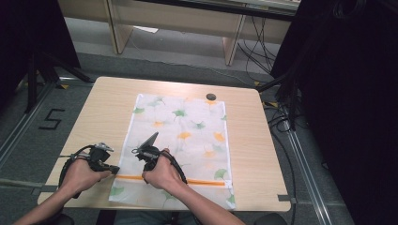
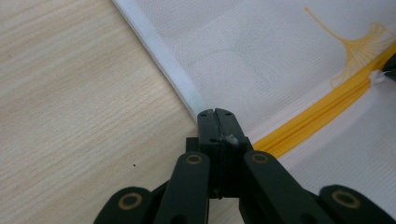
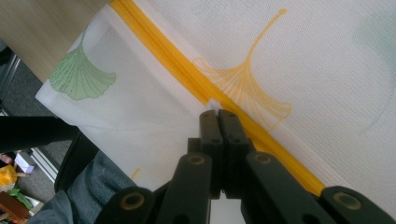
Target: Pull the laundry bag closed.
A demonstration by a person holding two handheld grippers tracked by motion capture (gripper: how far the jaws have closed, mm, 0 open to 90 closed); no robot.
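A white mesh bag (image 1: 183,126) printed with ginkgo leaves lies flat on the wooden table (image 1: 94,122). An orange zipper (image 1: 206,182) crosses it near the front edge. My left gripper (image 1: 112,169) (image 2: 215,112) is shut at the bag's left white hem (image 2: 163,56), just where the zipper (image 2: 317,116) ends, and a scrap of white shows between its jaws. My right gripper (image 1: 146,165) (image 3: 218,112) is shut on the small white zipper pull (image 3: 213,102) on the orange zipper (image 3: 159,46), a short way right of the left gripper.
A small dark round object (image 1: 211,96) sits at the bag's far edge. Bare tabletop runs down both sides of the bag. Black curtains and cables (image 1: 281,112) stand to the right, with wooden furniture legs (image 1: 232,44) beyond the table.
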